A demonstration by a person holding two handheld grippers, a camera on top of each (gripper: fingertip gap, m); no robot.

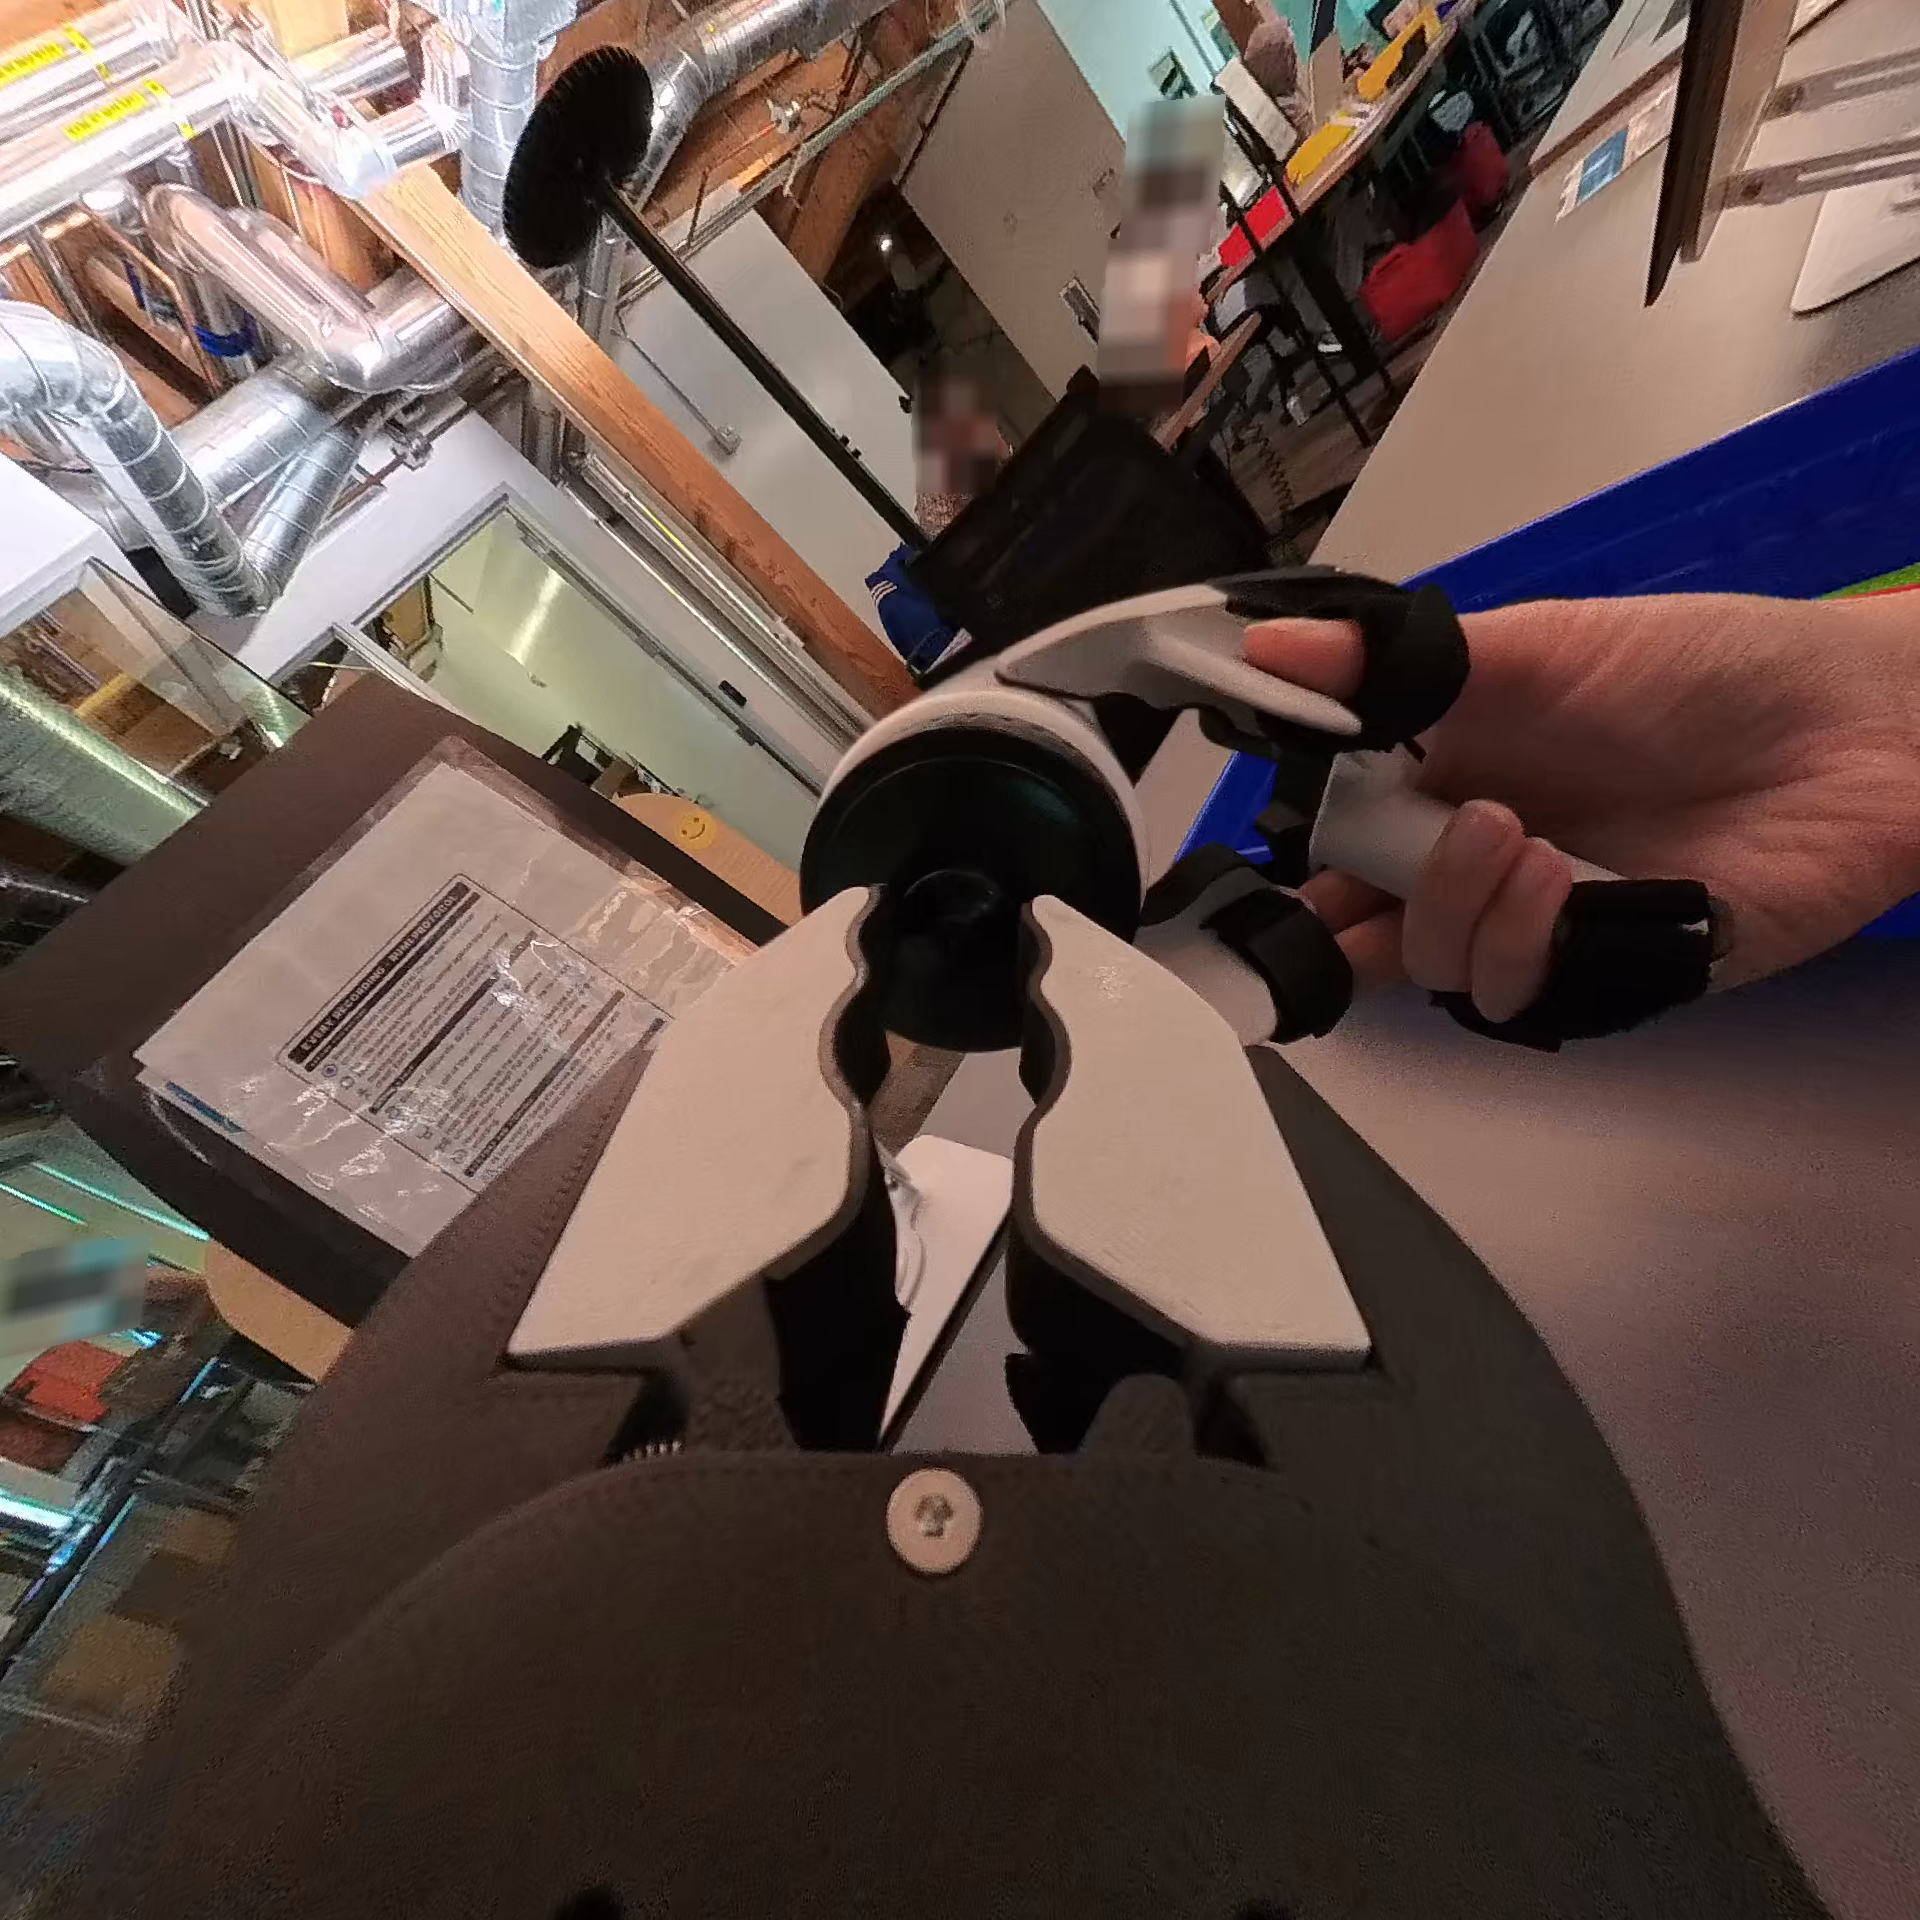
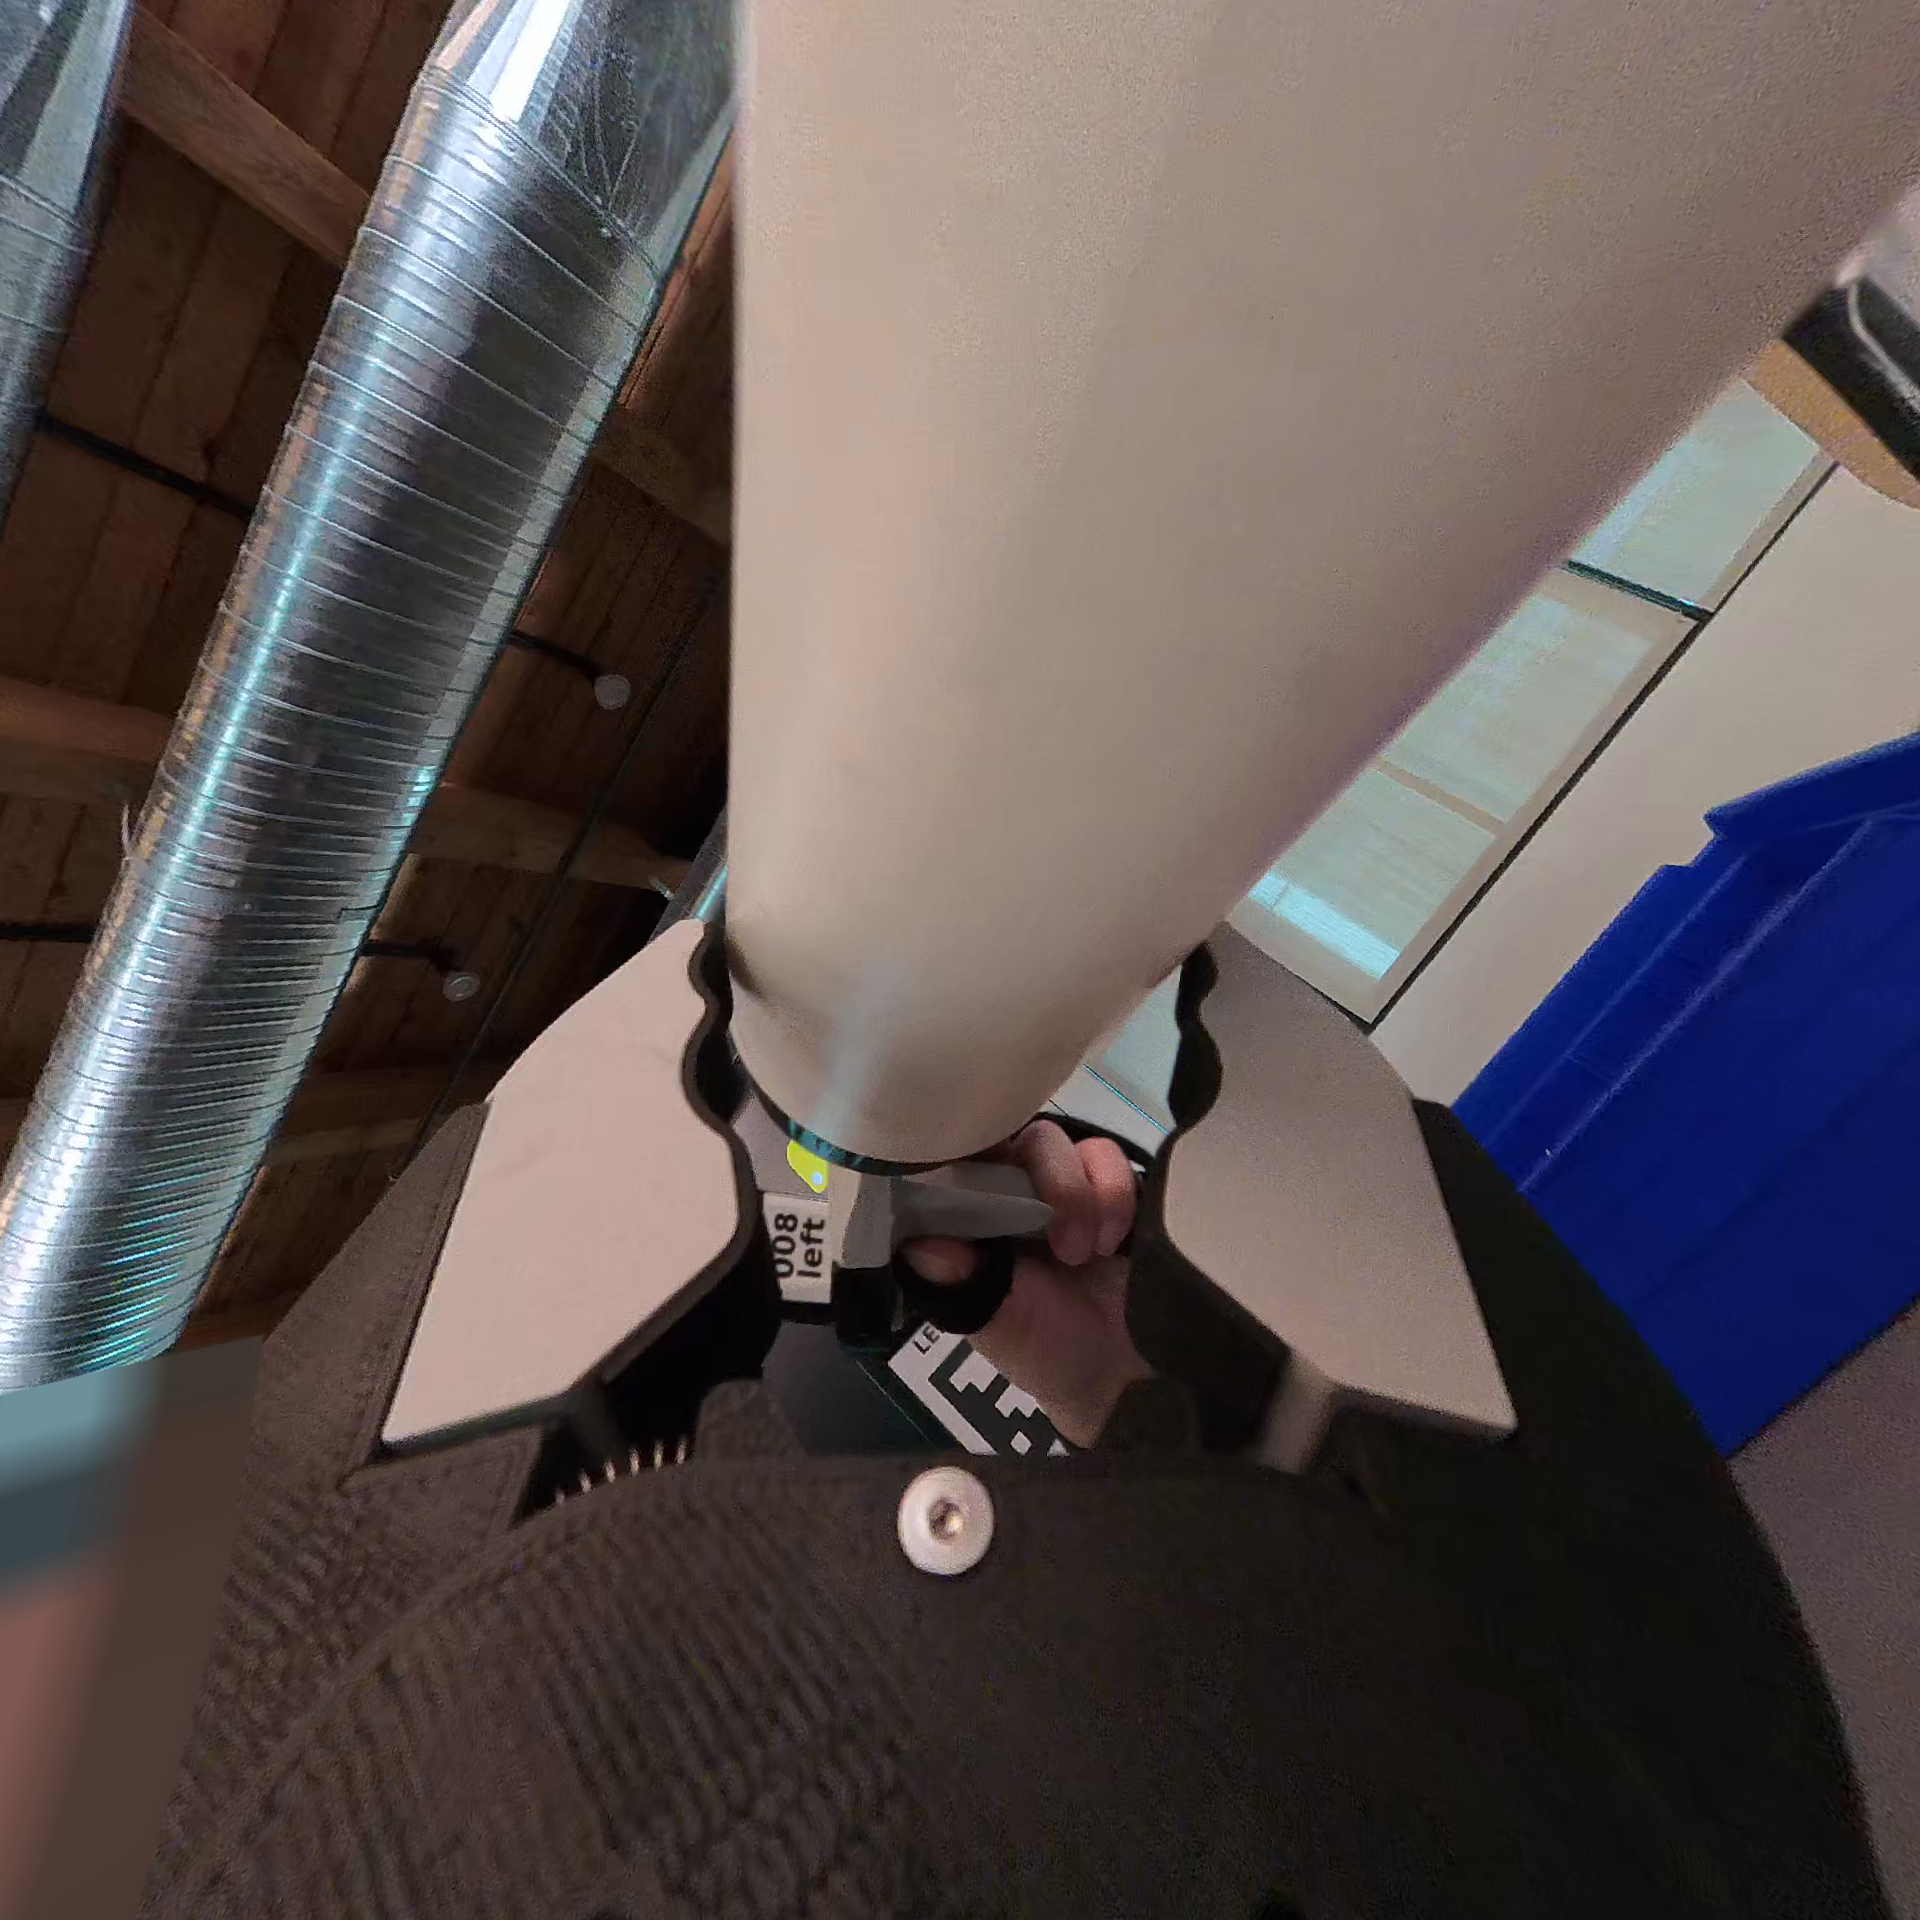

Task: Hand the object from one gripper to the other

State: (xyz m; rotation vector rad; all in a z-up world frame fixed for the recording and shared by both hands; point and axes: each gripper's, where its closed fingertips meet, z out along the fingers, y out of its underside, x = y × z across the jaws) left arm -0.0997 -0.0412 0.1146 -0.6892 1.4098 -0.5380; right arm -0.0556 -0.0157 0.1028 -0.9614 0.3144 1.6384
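Two grippers meet on one cream insulated bottle [image 2: 1091,520], which is up in the air between them, well clear of the grey table and the blue bin [image 2: 1714,1039] off to the side. The bottle lies along the right gripper's line of sight. Its wide body fills the top of the right wrist view and tapers away towards its lidded end, so the far end is left free for the other tool to take.

The right gripper [image 2: 951,1029] has its tongs spread wide around the bottle's body. Both scalloped inner edges meet the cream wall, so I judge it to be clamped on the bottle and carrying its weight. The left gripper [image 1: 951,925] faces the bottle end-on. Its tongs are drawn narrow around the small part of the cap and appear to touch it on both sides, so I read this as a grip, though a light one.

The right hand [image 1: 1662,790] comes in from the side with its fingers curled through the strapped trigger, wrist roughly level. The left hand [image 2: 1081,1195] shows only partly past the bottle's end.

The black lid [image 1: 935,821] faces the left camera squarely. The knob [image 1: 951,909] at its centre sits between the left fingertips. By my reading, the hand-over is at the shared-hold stage.
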